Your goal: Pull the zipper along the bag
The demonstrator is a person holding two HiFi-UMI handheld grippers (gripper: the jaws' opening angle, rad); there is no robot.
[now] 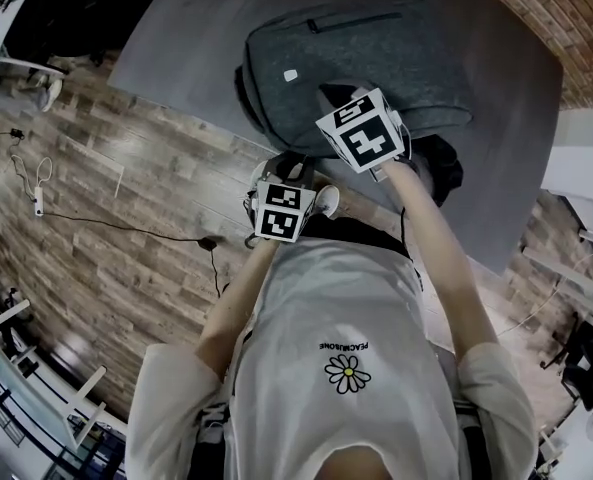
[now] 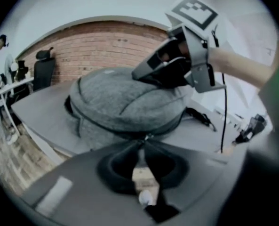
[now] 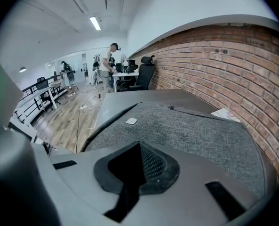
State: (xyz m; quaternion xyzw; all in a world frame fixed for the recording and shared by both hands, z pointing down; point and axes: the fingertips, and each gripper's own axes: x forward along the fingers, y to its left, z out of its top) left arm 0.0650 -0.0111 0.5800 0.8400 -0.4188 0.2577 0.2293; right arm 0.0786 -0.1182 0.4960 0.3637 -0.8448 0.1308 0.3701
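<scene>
We find the grey backpack (image 1: 376,68) lying flat on the dark bench (image 1: 176,38) in the upper centre of the head view, its near end turned towards the person. The left tool (image 2: 146,138) sits at the lower centre of its own view, jaw tips drawn together on what appears to be the small zipper pull (image 2: 146,136), right where the dark zipper track (image 2: 106,127) curves round the bag's near edge. The right tool (image 3: 139,144) is closed with nothing between its jaws and rests on top of the bag, at the upper right of the left gripper view. We judge the bag to be soft woven fabric, domed but yielding, light enough to slide on the smooth bench if dragged by the zipper alone, so downward pressure from the right tool seems needed to anchor it. The pull is small, thin and probably slick metal, so the hold belongs squarely on its tab, with the draw kept in line with the track, since the curved corner is where we would expect binding
</scene>
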